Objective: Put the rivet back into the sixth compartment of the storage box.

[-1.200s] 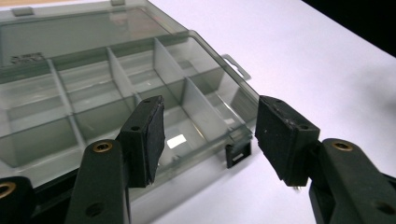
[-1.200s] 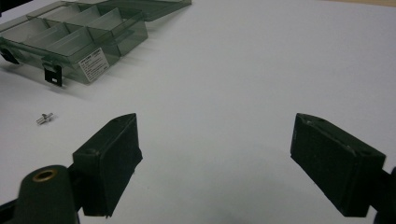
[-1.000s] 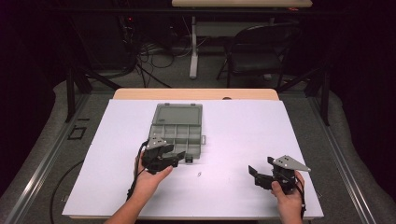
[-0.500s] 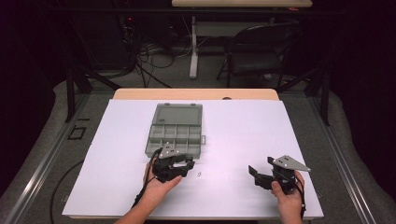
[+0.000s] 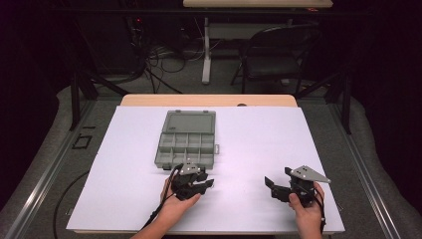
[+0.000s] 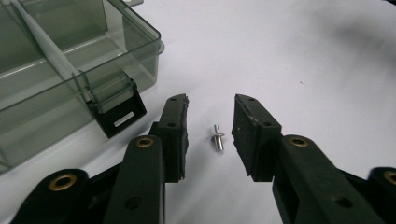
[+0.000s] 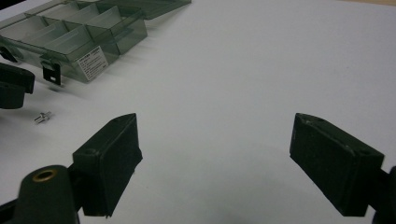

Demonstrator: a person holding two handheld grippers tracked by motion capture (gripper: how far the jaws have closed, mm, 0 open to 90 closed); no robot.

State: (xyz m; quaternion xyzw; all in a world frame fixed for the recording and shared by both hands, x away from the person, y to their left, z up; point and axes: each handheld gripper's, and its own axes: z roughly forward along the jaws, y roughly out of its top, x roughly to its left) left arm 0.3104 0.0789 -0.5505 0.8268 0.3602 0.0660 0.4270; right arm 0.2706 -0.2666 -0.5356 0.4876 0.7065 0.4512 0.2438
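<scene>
Silver metal rivet (image 6: pixel 217 138), small and flanged, lying on its side on the white bench (image 5: pixel 249 134) near the front edge, left of centre. Left tongs (image 6: pixel 210 122) lowered around it: one black pad (image 6: pixel 177 135) on each side, both clear of the rivet, the jaws having just been closing with the rivet between them but not gripped. Just beyond, a smoky transparent compartment box (image 5: pixel 186 143) lies open, its lid folded back toward the far edge and its black latch (image 6: pixel 119 114) hanging beside the left tongs. Right tongs (image 7: pixel 212 163) held near the front right corner of the bench, well apart from the rivet and box, jaws spread wide over bare white surface and holding nothing. A hand (image 5: pixel 175 209) carries each tool from the front edge.
</scene>
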